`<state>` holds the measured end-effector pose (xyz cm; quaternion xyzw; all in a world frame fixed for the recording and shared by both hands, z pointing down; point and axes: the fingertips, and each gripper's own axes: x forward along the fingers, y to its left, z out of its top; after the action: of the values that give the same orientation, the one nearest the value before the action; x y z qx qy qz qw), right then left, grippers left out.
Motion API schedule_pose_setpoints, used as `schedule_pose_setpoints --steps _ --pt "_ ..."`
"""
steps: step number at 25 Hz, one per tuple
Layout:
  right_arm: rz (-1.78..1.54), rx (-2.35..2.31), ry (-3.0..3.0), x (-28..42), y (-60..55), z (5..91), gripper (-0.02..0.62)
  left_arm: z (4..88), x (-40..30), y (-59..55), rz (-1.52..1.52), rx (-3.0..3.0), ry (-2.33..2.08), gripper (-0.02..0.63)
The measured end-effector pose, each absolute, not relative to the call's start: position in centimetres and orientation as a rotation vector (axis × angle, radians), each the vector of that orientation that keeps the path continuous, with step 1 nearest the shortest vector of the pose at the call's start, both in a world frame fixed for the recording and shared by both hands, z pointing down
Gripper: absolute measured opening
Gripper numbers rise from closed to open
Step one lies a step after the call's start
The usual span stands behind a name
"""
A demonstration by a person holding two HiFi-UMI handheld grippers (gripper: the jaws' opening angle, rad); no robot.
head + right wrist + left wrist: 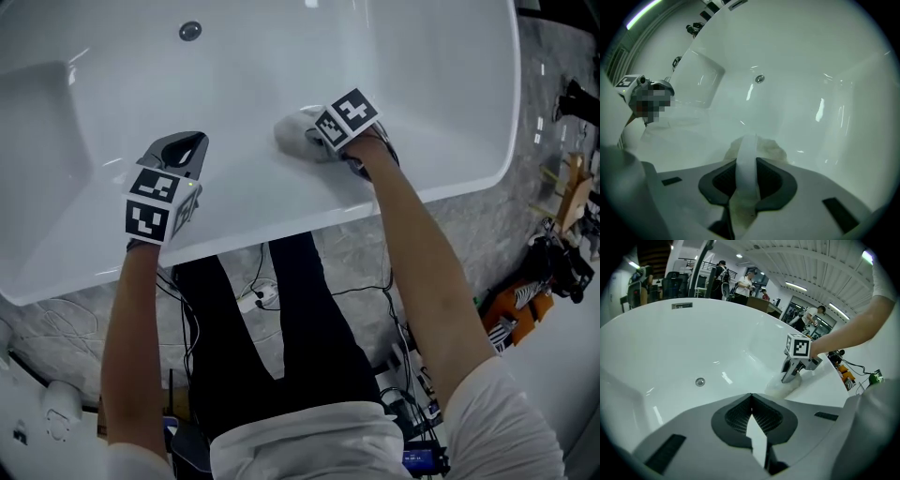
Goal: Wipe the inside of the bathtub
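Note:
The white bathtub fills the top of the head view, its drain at the far side. My right gripper is shut on a white cloth, which is pressed against the tub's inner wall just below the near rim. In the right gripper view the cloth bulges past the gripper onto the tub surface. My left gripper is shut and holds nothing; it hovers over the near rim, left of the cloth. The left gripper view looks past that gripper to the cloth and the drain.
Below the tub's near rim, cables and a power strip lie on the marbled floor by the person's legs. An orange tool and other gear sit at the right. Several people stand far behind the tub.

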<state>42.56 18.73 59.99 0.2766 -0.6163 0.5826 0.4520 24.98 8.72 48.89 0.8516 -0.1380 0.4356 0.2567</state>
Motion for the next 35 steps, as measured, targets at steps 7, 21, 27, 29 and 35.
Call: schedule_pose_setpoints --steps 7,21,27,29,35 --pt "1.435 0.647 -1.552 34.3 15.6 59.7 0.097 48.4 17.1 6.4 1.178 2.286 -0.442 0.011" --pt "1.431 0.575 -1.634 20.1 11.8 59.1 0.097 48.4 5.2 3.5 1.192 2.259 -0.505 0.011" --pt "1.431 0.535 -1.68 14.4 10.5 58.6 0.097 48.1 0.8 2.3 1.215 2.256 -0.526 0.011" --pt "1.433 0.517 -1.696 12.2 10.1 58.7 0.097 48.2 -0.7 1.7 1.22 2.256 -0.535 0.011" --pt "1.425 0.445 -1.754 5.0 8.5 58.9 0.097 48.6 -5.8 -0.3 1.241 2.247 -0.564 0.011"
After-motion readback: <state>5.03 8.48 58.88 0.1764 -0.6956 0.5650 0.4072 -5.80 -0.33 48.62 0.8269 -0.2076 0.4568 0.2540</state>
